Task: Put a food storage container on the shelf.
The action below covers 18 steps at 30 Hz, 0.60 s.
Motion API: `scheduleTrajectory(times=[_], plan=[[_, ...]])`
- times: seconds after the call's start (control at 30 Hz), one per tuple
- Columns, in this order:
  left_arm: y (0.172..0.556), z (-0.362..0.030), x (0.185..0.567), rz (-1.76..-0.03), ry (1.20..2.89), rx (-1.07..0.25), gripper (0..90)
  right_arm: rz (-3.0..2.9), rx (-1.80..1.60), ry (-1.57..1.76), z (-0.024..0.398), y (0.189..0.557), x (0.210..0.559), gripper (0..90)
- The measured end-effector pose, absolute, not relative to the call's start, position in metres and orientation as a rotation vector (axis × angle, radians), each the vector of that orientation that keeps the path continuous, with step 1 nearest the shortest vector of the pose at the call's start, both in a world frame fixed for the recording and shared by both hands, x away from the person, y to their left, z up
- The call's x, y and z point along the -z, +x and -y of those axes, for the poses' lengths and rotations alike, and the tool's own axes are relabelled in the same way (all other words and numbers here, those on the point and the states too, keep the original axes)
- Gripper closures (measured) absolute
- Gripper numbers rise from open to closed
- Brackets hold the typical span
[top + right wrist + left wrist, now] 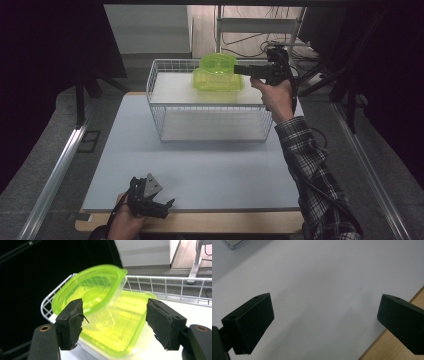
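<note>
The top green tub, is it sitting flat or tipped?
Tipped. The top green tub leans at an angle inside the bottom tub, one side lifted toward the wire basket rim.

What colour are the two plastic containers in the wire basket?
Both containers are translucent yellow-green. The right gripper view shows this best.

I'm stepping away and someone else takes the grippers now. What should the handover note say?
Right gripper: open, jaws either side of the upper green container, pads not pressing it.
Left gripper: open, nothing between its jaws, low over the white board at the near edge.
Things: the upper green container sits tilted inside the lower green container, on the shelf in the wire basket.
Done: the containers look nested.
Left: probably draw the right gripper back; check the tilt.
</note>
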<state>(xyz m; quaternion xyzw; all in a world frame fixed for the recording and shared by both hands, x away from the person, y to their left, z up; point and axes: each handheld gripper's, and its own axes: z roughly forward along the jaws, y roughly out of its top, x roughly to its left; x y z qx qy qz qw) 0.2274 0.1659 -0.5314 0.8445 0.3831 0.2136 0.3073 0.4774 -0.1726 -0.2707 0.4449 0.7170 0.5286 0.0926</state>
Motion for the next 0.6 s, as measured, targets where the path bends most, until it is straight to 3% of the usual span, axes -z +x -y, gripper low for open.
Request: scheduleTrajectory(times=[0.6], plan=[[0.227, -0.166, 0.531, -1.013, 2.234, -0.566, 0.5, -2.273, -1.506, 1.121, 0.168, 0.449, 0.29, 16.6]])
